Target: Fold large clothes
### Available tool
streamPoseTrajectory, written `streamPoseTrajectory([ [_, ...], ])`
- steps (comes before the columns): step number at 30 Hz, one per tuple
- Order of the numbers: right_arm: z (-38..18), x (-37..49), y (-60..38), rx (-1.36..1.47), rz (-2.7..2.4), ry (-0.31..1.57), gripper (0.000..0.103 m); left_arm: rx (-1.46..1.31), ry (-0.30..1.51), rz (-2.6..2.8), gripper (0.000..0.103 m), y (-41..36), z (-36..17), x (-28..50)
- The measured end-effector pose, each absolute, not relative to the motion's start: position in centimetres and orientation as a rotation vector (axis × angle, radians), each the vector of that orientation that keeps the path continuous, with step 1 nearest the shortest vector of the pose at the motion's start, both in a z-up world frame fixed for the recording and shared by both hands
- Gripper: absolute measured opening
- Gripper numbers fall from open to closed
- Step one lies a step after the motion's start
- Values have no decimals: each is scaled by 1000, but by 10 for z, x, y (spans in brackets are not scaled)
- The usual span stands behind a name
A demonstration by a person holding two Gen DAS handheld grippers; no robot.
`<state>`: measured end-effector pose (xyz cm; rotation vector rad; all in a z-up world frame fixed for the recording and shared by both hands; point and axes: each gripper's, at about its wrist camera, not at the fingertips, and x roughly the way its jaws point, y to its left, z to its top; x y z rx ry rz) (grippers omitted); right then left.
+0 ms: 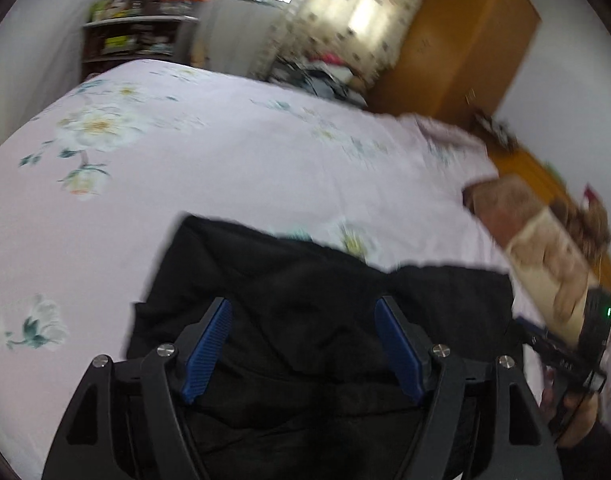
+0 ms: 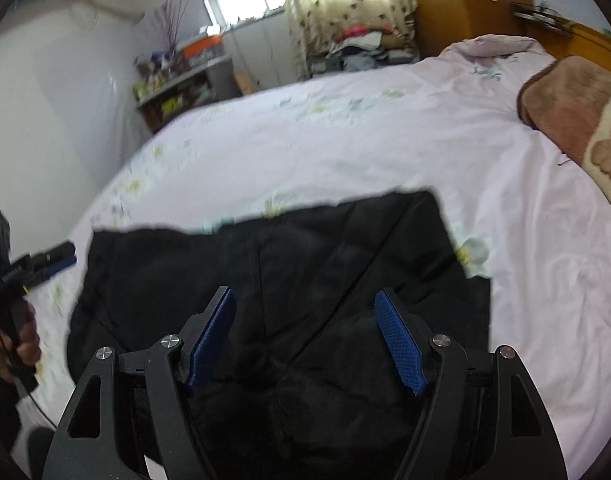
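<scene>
Both claws released, nothing between the pads. Left claw (image 1: 303, 344) and right claw (image 2: 305, 340) hang over the black garment (image 2: 265, 272), which lies directly ahead and below on the bed (image 2: 345, 140), its long side crosswise; neither nearer.

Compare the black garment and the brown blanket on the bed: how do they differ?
The black garment is plain black; the brown blanket is brown with a cream paw pattern. The garment lies spread flat directly ahead of both open grippers; the blanket sits bunched at the bed's far right edge. Both rest on the pink floral bedsheet.
</scene>
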<state>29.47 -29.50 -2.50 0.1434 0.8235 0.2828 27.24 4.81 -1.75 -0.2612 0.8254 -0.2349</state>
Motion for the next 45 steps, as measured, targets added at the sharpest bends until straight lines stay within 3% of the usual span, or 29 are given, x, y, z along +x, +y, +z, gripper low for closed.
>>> streamPoseTrajectory([
  [5, -62, 332, -293, 53, 166, 856, 72, -63, 816, -101, 76, 32, -52, 318],
  [9, -89, 352, -301, 23, 81, 868, 72, -99, 827, 2, 76, 54, -90, 340],
  [17, -121, 362, -314, 91, 31, 838, 71, -129, 760, 43, 77, 56, -116, 340],
  [25, -119, 369, -313, 95, 25, 850, 71, -98, 797, 57, 76, 55, -112, 345],
  [29, -88, 361, -318, 105, 24, 881, 71, -27, 858, 33, 76, 51, -82, 343],
  [37, -24, 317, -285, 133, 154, 747, 71, -80, 720, -165, 76, 7, -14, 304],
  [45, -93, 356, -268, 95, 164, 877, 69, -54, 847, -183, 77, -38, -93, 342],
])
